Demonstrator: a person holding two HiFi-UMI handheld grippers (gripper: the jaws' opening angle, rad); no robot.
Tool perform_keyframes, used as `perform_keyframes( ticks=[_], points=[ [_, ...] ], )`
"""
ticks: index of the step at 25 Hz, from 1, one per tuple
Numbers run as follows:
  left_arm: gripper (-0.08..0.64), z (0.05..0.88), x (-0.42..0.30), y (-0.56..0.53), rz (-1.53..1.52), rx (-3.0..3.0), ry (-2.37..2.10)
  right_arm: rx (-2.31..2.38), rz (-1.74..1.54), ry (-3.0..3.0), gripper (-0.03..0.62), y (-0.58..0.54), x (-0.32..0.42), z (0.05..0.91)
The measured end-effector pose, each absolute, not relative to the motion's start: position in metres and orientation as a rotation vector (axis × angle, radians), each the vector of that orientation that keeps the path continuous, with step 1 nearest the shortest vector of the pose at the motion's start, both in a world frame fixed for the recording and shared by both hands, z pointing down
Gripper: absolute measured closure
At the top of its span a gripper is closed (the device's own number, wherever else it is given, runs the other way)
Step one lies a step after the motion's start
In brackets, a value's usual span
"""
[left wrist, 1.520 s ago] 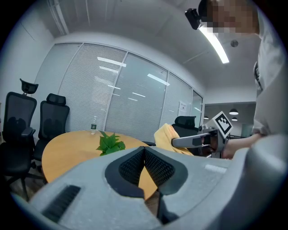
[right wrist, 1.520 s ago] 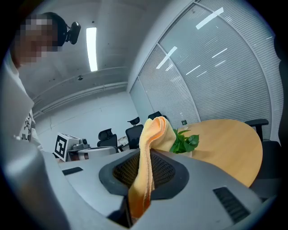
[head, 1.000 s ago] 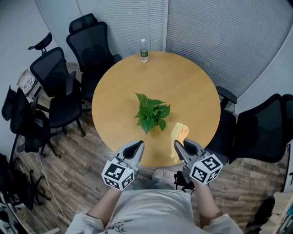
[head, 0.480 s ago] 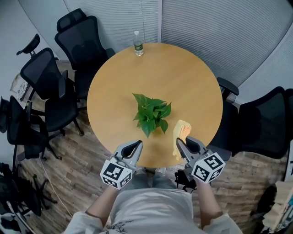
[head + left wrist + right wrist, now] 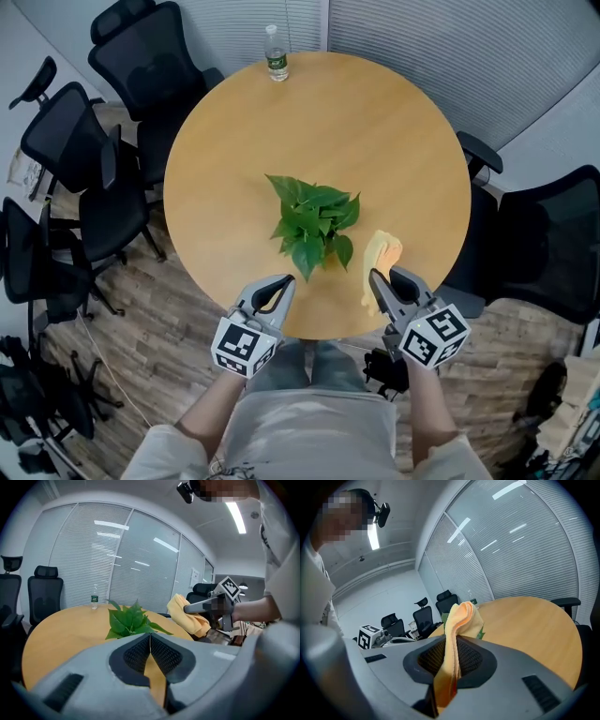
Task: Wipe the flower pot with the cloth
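Observation:
A potted plant (image 5: 312,223) with broad green leaves stands mid-table; the leaves hide its pot from above. My left gripper (image 5: 285,280) is shut and empty at the table's near edge, just short of the plant, whose leaves (image 5: 130,622) rise beyond its closed tips (image 5: 150,638). My right gripper (image 5: 374,277) is shut on a yellow cloth (image 5: 381,259), right of the plant. The cloth (image 5: 458,627) stands up folded between the right gripper's jaws (image 5: 451,645). From the left gripper view, the right gripper (image 5: 205,604) and its cloth (image 5: 188,615) hang to the right of the plant.
The round wooden table (image 5: 394,122) carries a water bottle (image 5: 276,54) at its far edge. Black office chairs stand at the left (image 5: 66,141) and back left (image 5: 145,61), another at the right (image 5: 553,234). Blinds cover the glass wall behind.
Both grippers have sunk and come a little closer to the table's near edge and the plant. The cloth stays in the right gripper. The head view has shifted forward.

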State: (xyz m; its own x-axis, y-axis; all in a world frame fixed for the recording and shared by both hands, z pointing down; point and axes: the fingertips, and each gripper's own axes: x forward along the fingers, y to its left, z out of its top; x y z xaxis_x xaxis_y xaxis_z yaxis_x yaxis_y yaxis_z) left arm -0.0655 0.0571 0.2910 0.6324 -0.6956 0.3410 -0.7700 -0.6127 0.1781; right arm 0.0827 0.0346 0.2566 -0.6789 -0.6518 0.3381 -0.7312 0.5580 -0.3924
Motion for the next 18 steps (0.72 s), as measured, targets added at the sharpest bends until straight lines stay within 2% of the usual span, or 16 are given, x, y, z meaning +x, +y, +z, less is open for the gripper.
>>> perform_keyframes(
  ticks=[8, 11, 15, 18],
  points=[
    [0.548, 0.354, -0.063, 0.041, 0.402, 2.493, -1.148, 1.222, 0.811, -2.59, 0.538, 0.002, 0.091, 0.295],
    [0.525, 0.369, -0.062, 0.035, 0.409, 2.484, -1.14, 1.203, 0.826, -2.575, 0.538, -0.003, 0.087, 0.311],
    [0.427, 0.385, -0.059, 0.018, 0.408, 2.5, -1.12, 1.187, 0.842, -2.56, 0.538, -0.012, 0.083, 0.33],
    [0.318, 0.399, -0.055, 0.005, 0.394, 2.505, -1.093, 1.18, 0.849, -2.548, 0.538, -0.018, 0.08, 0.344]
  ],
)
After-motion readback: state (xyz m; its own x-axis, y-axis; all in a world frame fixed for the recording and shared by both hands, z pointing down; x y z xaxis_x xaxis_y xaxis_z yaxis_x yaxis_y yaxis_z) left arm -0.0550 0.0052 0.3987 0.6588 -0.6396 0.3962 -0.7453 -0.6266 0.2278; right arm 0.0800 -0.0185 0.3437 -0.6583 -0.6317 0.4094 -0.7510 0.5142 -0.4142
